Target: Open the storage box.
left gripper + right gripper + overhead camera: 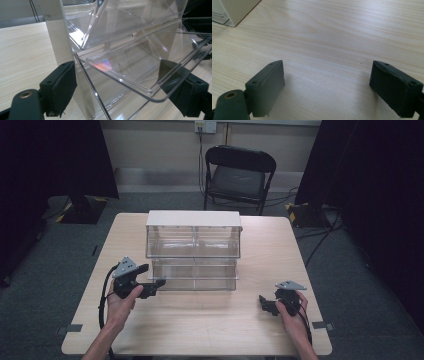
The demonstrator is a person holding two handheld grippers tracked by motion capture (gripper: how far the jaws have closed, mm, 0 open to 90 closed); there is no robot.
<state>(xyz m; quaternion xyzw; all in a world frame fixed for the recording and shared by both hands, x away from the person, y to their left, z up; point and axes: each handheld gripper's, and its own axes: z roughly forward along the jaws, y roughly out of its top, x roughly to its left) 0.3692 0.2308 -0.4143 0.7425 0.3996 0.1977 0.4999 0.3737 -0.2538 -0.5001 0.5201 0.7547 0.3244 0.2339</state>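
left gripper view: clear drawer (130, 65) corner between jaws, seemingly untouched.

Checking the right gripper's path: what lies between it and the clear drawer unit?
Only bare table, seen in the high view, lies between the right gripper and the clear drawer unit.

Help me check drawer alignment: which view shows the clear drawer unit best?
The high view: the whole clear drawer unit on the table. The left gripper view shows a drawer edge close between the left tool's jaws; the right gripper view catches a corner.
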